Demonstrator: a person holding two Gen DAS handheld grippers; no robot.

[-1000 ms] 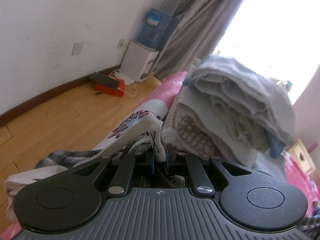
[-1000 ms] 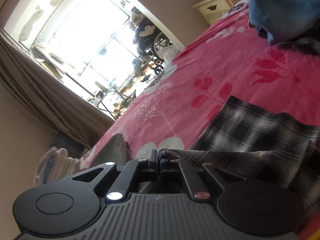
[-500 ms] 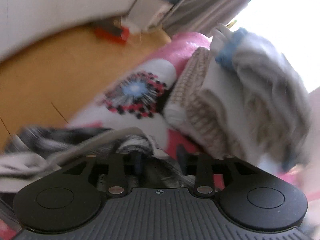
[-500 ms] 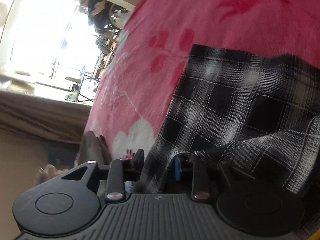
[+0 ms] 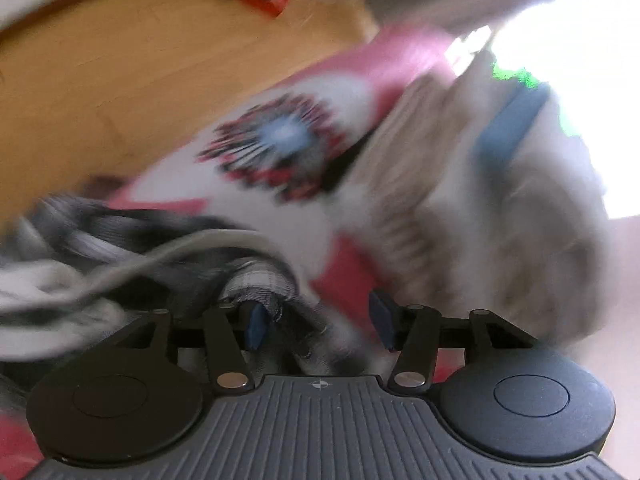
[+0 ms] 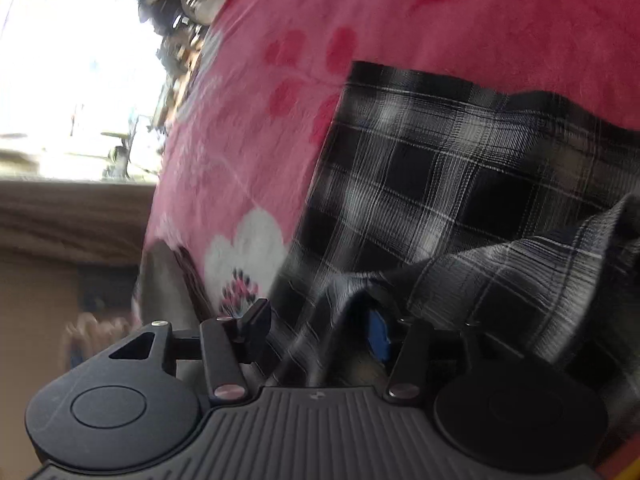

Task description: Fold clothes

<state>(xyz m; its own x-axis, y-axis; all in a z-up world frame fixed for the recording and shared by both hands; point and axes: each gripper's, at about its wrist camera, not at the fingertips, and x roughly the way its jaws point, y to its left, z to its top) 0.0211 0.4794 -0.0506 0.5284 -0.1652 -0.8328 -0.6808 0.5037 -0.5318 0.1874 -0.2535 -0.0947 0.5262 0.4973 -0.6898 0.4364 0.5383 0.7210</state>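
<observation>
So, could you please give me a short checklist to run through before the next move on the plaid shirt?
1. Left gripper open: ok, jaws stand wide apart.
2. Right gripper open: ok, jaws apart.
3. Plaid shirt resting on the pink bedspread: ok in the right wrist view.
4. Fabric clear of the right gripper: not ok, a fold drapes between its fingers.
5. Fabric clear of the left gripper: not ok, cloth bunches at its left finger.
6. Stack of folded clothes undisturbed: cannot tell, the view is blurred.
</observation>
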